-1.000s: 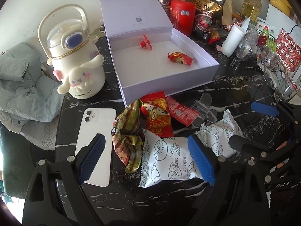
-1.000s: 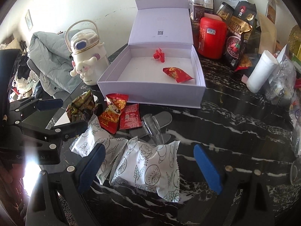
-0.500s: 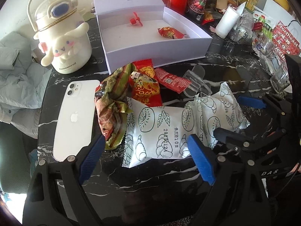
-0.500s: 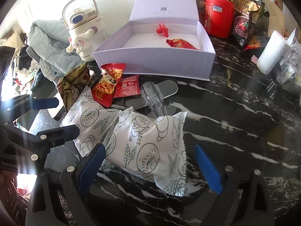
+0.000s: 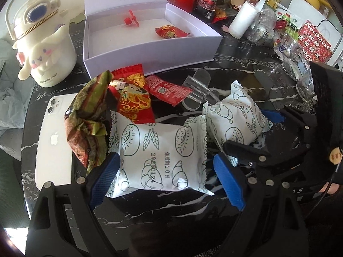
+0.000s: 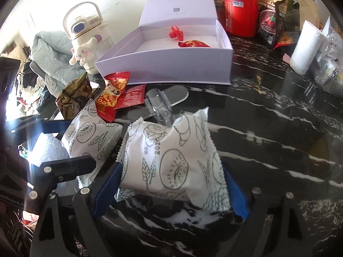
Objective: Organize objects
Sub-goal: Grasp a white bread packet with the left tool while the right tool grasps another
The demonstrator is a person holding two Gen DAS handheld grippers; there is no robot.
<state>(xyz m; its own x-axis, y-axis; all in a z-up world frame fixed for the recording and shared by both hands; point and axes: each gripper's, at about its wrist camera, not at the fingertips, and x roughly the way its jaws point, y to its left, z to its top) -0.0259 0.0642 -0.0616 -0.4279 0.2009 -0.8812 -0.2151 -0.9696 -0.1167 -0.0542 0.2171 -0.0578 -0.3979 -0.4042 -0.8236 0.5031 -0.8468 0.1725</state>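
Both claws tilt steeply down at the bench [image 5: 246, 68], in front of the white box [image 5: 150, 49]. The left claw [image 5: 165, 180] stands wide open around one white packet [image 5: 158, 154]. The right claw [image 6: 171, 190] is closing around the other packet [image 6: 171, 160].

- Your right gripper [image 6: 171, 184] has a white snack bag [image 6: 171, 160] between its blue pads, and its jaws are closing.
- A second white bag [image 6: 90, 137] lies just to its left.
- Behind them the white box [image 6: 167, 64] sits open, a red candy [image 6: 194, 44] inside.
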